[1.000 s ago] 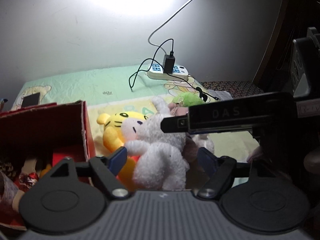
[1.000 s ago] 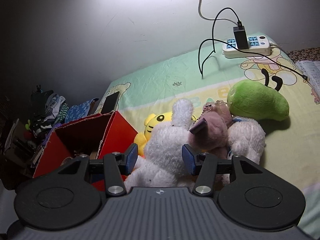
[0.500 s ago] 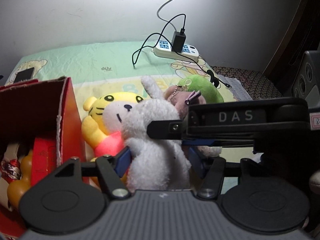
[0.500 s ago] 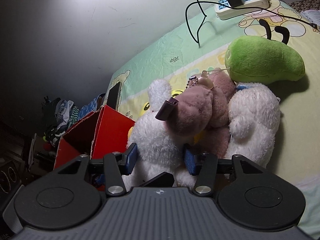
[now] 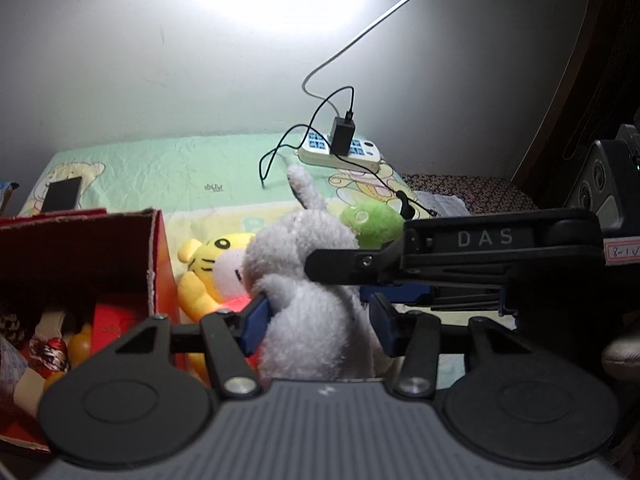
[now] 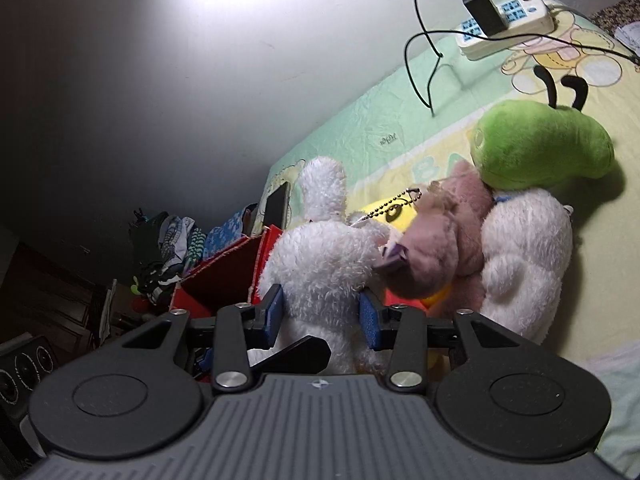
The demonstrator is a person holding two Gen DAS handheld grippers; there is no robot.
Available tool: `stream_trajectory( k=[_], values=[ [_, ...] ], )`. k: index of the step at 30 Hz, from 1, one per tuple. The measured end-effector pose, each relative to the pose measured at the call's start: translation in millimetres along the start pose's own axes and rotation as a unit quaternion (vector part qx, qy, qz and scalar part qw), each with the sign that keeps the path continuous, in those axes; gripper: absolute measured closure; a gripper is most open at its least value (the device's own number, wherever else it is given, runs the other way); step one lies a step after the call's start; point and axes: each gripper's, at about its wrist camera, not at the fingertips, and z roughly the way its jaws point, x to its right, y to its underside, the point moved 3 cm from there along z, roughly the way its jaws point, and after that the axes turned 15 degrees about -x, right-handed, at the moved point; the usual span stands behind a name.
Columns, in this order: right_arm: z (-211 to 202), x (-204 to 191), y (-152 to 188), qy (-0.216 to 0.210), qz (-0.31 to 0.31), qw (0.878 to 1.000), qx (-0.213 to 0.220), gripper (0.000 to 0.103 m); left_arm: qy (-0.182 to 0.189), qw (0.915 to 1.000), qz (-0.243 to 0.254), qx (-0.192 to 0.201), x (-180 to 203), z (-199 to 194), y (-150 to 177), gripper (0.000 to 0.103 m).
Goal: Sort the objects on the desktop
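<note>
Both closing on the white rabbit plush (image 5: 308,312): left gripper (image 5: 318,326) fingers (image 5: 256,320) and right gripper (image 6: 322,320) fingers (image 6: 274,314) squeezing it, just beside the red box (image 5: 80,256).

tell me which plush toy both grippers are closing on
The white rabbit: it sits between the pads of the left gripper and the right gripper, both closing. The yellow tiger, pink and green toys lie outside.

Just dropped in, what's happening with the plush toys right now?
Both handheld grippers are on the white plush rabbit. The left gripper and the right gripper are each closing around its body. It sits in a pile with the yellow tiger, pink plush and green plush, beside the red box.
</note>
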Motion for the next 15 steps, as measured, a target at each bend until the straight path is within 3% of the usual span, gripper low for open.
stream_trajectory(
  k=[9, 15],
  values=[
    [0, -59, -8, -0.027, -0.080, 0.995, 0.057, 0.061, -0.010, 0.9973, -0.007, 0.072, -30, -58, -9, 0.053],
    [32, -79, -1, -0.052, -0.067, 0.996, 0.039, 0.063, -0.041, 0.9963, -0.011, 0.075, -66, -69, -2, 0.053]
  ],
)
